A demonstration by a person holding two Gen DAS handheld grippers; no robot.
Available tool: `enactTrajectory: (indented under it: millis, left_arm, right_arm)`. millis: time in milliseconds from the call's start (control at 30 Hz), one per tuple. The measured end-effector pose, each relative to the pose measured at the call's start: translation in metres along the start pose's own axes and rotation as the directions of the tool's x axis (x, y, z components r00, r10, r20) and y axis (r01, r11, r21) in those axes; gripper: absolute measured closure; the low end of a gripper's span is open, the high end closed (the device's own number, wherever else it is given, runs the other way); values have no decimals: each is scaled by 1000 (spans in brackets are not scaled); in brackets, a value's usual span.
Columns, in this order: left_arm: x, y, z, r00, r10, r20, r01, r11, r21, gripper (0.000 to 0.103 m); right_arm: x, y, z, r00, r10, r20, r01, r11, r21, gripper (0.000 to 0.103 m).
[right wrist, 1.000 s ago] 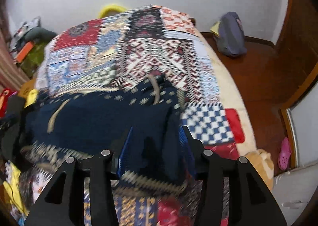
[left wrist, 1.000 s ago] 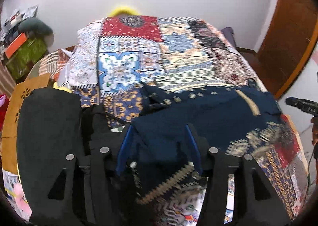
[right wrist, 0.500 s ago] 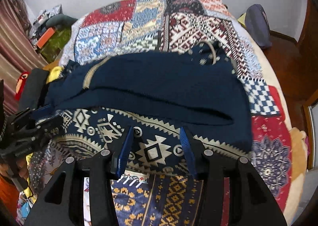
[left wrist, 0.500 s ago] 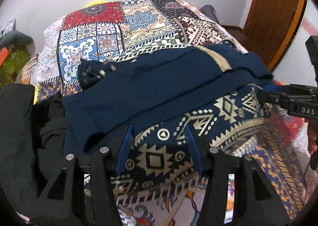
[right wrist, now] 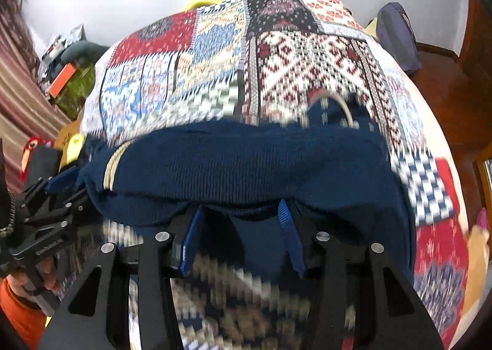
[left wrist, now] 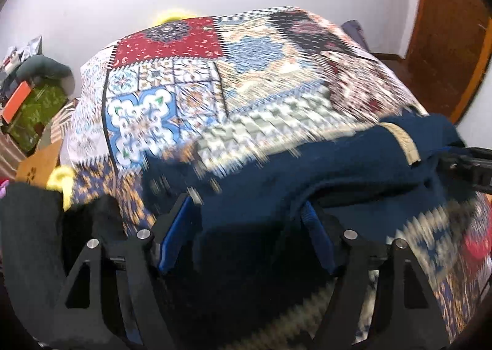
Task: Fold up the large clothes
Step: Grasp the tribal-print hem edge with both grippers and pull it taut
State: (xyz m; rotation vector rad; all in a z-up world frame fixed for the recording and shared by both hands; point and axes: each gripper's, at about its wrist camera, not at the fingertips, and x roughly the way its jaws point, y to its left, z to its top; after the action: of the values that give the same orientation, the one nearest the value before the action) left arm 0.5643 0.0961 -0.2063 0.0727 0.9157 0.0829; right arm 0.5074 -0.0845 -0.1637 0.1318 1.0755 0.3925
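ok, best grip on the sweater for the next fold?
Probably the near hem of the sweater, one corner per gripper, coming in from the near bed edge. It lies flat in a wide band across the quilt, and that edge faces both grippers.

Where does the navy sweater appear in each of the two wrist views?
Left wrist view: the navy sweater fills the lower centre and right, over the fingers.
Right wrist view: the navy sweater spans the middle, over the fingers.
Shared landmark: the red patch of the patchwork bedspread, far left part.
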Motion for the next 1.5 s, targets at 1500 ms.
enactTrajectory:
  millis: [1500]
  left_arm:
    - [-99, 56, -158, 993, -117, 19, 115, 905, -409, 24]
  right_arm:
    - [-63, -3, -94, 980, -194, 44, 198, 970, -139, 23]
